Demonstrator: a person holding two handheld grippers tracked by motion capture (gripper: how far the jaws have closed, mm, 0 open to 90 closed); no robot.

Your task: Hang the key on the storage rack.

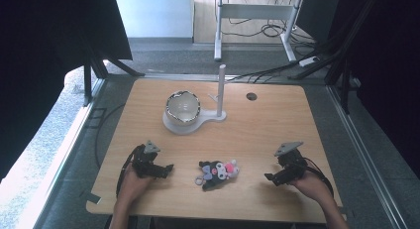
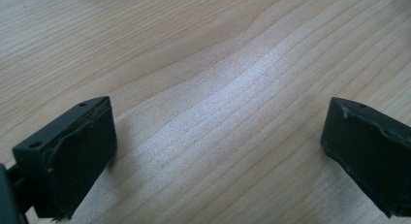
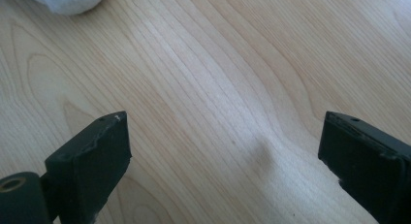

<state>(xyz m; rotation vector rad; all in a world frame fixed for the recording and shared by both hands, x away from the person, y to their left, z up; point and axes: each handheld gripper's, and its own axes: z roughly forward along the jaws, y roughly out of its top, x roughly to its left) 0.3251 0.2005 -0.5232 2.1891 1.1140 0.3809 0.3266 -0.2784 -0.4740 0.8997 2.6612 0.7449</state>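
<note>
No legible text, label, brand, number or sign is appearing anywhere: the bench point(image 1: 277, 120), the plush toy point(image 1: 218, 170) and the bowl point(image 1: 183, 106) on its stand are bearing no readable marking in the high view or either gripper view.

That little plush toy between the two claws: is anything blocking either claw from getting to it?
Nothing visible. The plush toy lies on bare table between the left gripper and right gripper, both open.

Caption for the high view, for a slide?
Open left tongs and right tongs flank a plush toy on the wooden table.
</note>
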